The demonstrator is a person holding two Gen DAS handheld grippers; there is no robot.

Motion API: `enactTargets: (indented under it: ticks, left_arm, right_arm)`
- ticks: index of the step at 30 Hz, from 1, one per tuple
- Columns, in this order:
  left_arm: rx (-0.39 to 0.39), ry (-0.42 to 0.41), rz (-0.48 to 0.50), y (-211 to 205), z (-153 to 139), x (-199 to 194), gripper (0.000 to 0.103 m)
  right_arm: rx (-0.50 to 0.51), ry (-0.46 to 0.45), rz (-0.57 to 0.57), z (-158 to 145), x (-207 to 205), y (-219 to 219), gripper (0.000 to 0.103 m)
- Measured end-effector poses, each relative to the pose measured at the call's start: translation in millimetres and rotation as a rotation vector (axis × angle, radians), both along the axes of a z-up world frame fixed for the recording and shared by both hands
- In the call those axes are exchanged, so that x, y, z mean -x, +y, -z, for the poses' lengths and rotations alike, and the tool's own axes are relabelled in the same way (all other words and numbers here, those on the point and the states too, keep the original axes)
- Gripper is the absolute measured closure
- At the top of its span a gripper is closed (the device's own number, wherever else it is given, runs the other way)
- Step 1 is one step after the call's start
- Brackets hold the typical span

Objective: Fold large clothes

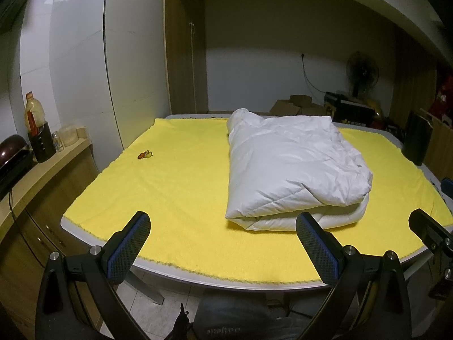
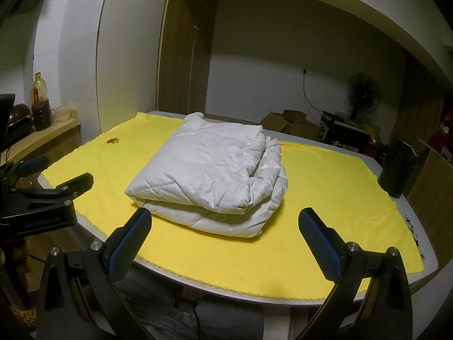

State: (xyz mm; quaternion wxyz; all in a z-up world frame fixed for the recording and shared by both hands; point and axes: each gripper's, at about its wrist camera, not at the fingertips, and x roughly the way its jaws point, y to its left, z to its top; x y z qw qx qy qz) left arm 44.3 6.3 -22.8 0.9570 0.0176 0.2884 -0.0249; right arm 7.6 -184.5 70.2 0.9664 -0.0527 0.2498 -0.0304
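Puffy white garment (image 1: 294, 170) sits folded at my 12 on yellow cloth (image 1: 175, 187) | left gripper (image 1: 223, 243) spread wide, holding nothing | right gripper (image 2: 225, 240) same

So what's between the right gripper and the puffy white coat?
Only bare yellow cloth lies between the right gripper and the folded white coat, as the right wrist view shows. Its jaws are wide open, holding nothing.

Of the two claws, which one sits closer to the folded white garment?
Neither touches the folded white garment, but the right claw is closer: from its view the bundle's near edge lies just past its left finger, while the left claw sits off beside it.
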Motion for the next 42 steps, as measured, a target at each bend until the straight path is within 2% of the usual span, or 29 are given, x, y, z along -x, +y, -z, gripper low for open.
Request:
enactTargets:
  ticks: [42]
  left_arm:
    - [-0.004,0.004,0.006,0.2,1.1,0.6,0.0]
  right_arm:
    - [0.002,0.003,-0.001,1.0,1.3,3.1,0.0]
